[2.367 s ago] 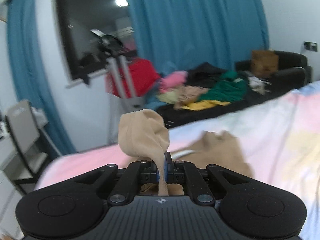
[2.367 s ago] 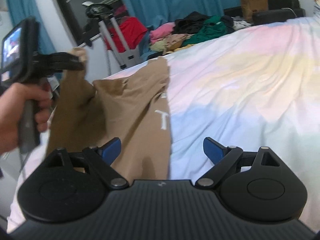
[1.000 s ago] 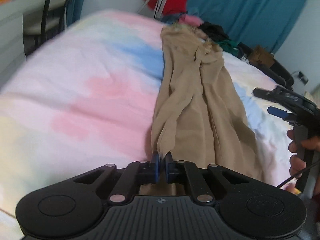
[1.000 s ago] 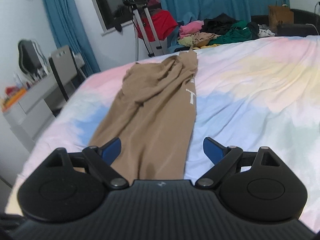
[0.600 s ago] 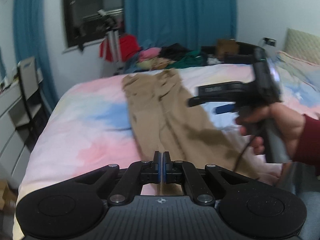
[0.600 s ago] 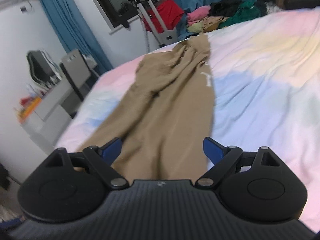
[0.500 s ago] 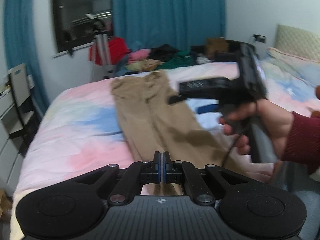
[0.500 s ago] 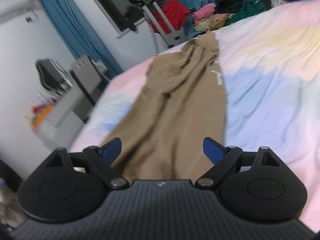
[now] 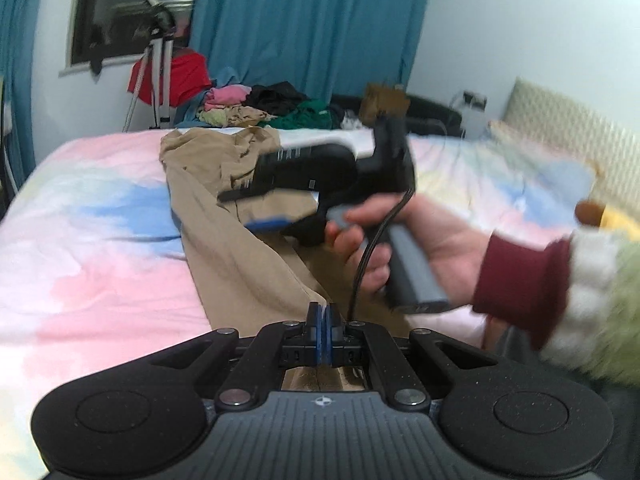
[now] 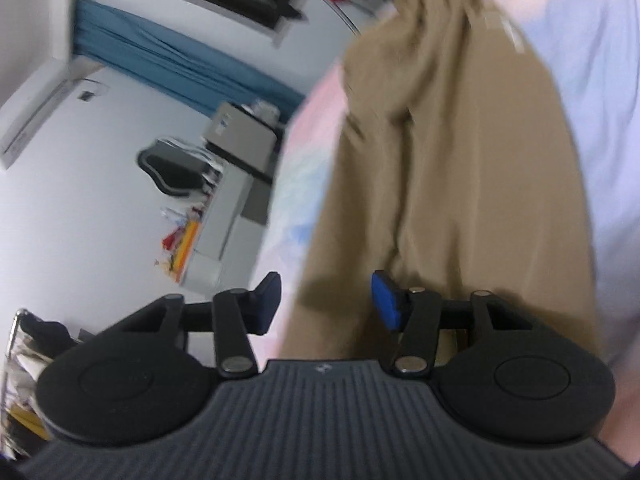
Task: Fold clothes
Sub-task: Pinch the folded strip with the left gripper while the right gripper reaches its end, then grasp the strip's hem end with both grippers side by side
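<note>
One pair of tan trousers is lying lengthwise on the pastel bedspread, waistband bunched at the far edge of the bed, legs running toward me. I am counting two grippers and one garment on the bed.

My left gripper is pinching the near hem of the trousers — its blue pads pressed together with a thin fold of cloth between them. My right gripper is crossing over the trousers' middle in the left wrist view, blurred, carried by the right hand in a maroon cuff; from its own camera the right gripper is standing parted, nothing between its pads, one pad over the trousers and the other over the bedspread edge beside them.

Beyond the far edge of the bed, one heap of mixed clothes is lying beside one tripod stand draped in red, in front of blue curtains.

Against half a second ago, the right gripper is now rolled steeply — the room is tilting in its view — and its pads are standing closer together, though not closed. The left grip on the hem is staying unchanged.
</note>
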`<move>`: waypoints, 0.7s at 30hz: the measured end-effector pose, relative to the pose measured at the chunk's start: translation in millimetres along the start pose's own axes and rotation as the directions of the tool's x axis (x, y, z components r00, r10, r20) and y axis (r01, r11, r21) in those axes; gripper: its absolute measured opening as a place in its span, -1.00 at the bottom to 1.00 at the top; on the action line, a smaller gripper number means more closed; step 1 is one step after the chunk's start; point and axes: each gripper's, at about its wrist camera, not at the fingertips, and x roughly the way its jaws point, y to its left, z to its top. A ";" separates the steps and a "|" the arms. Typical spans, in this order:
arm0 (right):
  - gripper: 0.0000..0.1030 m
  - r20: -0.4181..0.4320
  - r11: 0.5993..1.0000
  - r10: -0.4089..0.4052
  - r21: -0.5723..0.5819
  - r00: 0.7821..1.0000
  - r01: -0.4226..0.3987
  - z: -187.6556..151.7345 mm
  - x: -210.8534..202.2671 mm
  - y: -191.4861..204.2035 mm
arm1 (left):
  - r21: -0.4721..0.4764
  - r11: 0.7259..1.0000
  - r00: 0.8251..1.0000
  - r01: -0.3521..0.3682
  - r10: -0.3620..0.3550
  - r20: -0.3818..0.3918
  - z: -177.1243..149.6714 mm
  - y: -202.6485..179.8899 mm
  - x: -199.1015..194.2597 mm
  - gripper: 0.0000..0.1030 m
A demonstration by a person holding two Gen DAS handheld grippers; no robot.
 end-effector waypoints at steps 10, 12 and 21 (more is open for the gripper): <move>-0.81 -0.021 0.982 -0.084 -0.174 0.996 0.079 -20.8 2.9 30.2 | -0.153 0.983 0.994 0.100 -0.105 -0.026 -10.1 28.0 16.5 -0.97; -0.81 0.044 0.955 -0.129 -0.264 0.991 0.136 -25.7 -7.7 43.1 | -0.147 0.984 0.993 0.103 -0.110 -0.042 -10.9 28.2 25.1 -0.97; -0.72 -0.010 0.915 -0.282 -0.302 0.959 0.266 -34.6 -11.5 31.5 | -0.138 0.990 0.962 0.032 -0.068 -0.266 -16.9 30.9 70.3 -0.76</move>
